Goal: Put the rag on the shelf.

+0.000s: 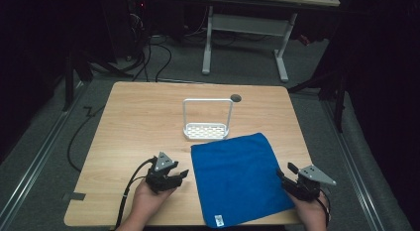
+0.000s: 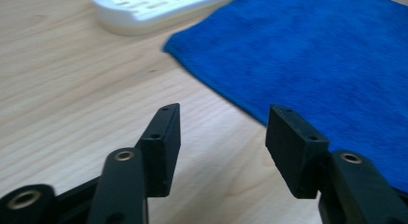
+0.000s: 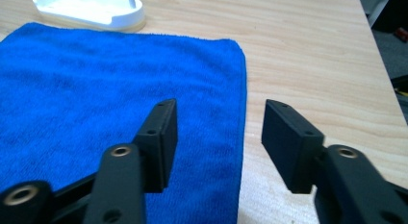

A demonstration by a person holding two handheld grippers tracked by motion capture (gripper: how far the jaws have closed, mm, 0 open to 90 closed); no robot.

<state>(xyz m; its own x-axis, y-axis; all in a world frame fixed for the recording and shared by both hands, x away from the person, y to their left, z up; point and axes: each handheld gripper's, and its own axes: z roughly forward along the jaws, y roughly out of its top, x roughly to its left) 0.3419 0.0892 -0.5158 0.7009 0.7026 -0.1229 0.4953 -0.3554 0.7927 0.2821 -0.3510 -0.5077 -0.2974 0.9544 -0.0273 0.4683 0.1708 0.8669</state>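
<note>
1. Lying flat on the near half of the wooden table (image 1: 129, 122), a blue cloth (image 1: 237, 176) sits between the two grippers, its near edge at the table's front edge and a small white tag (image 1: 218, 220) at its near left corner
2. Held in the person's left hand (image 1: 143, 201), the left gripper (image 1: 179, 175) rests just beside the cloth's left edge with its jaws spread and nothing between them; in the left gripper view (image 2: 221, 147) bare wood shows in the gap and the cloth's edge (image 2: 288, 65) runs close by the right-hand jaw
3. Held in the right hand (image 1: 312, 211), the right gripper (image 1: 286, 172) sits at the cloth's right edge, jaws likewise spread and holding nothing; in the right gripper view (image 3: 219, 142) one jaw hangs over the cloth (image 3: 96, 89) and the other over bare wood, with the cloth's edge running between them, and I cannot tell whether the jaw touches the fabric
4. Trailing from the left gripper, a black cable (image 1: 126, 191) runs back toward the table's front edge
5. Beyond the cloth's far edge, just beside its far left corner, stands a white rack (image 1: 207, 128) with a slotted base and a tall looped handle; nothing lies in it
6. Farther back a dark round hole (image 1: 236, 98) marks the tabletop near the far edge
7. Past the table the room is dim: grey floor (image 1: 237, 67), loose cables (image 1: 158, 52), and the white legs of another desk (image 1: 245, 37)
</note>
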